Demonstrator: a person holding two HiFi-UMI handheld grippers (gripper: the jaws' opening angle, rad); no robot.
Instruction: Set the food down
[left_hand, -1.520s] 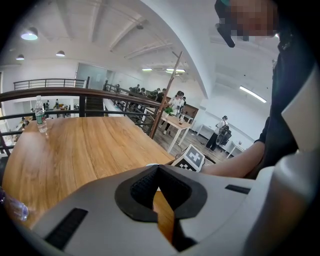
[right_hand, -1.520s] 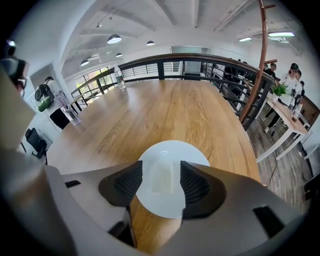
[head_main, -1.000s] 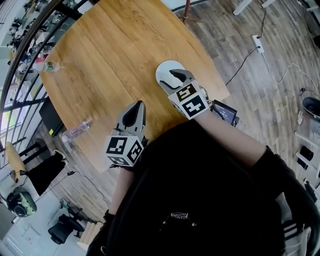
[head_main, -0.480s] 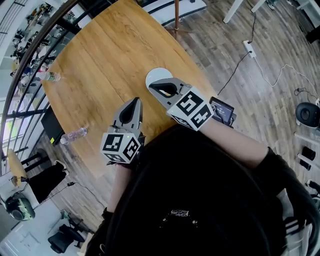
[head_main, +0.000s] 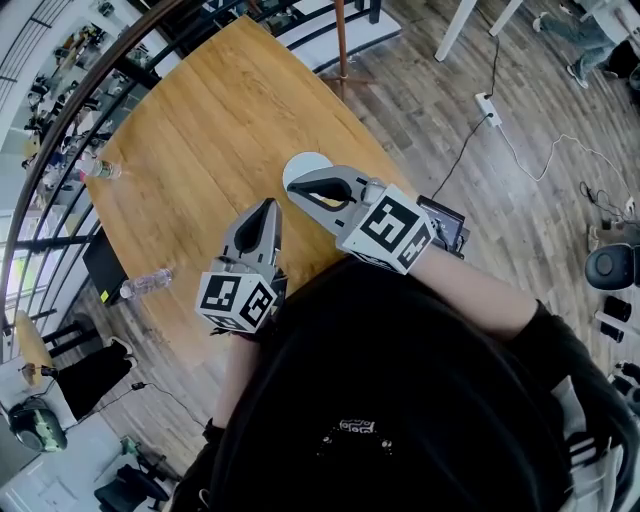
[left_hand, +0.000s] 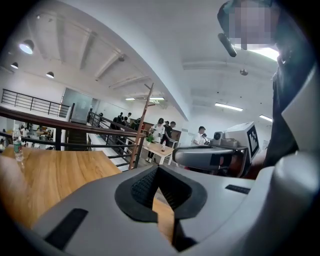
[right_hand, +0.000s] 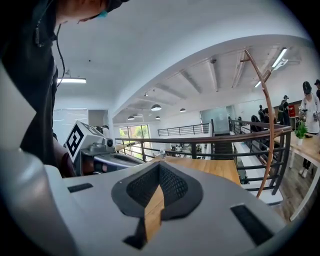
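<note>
Food cannot be made out on the white plate, which sits on the worktop at 11 o'clock from my right claw. That claw and my left claw are both pressed together, empty.

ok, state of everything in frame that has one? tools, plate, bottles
left tool: shut, empty.
right tool: shut, empty, tip over the plate's near side.
plate: on the table, partly hidden by the right tool; visible part bare.
far bottle: upright on the table.
near bottle: at the table's edge; upright or lying, can't tell.
</note>
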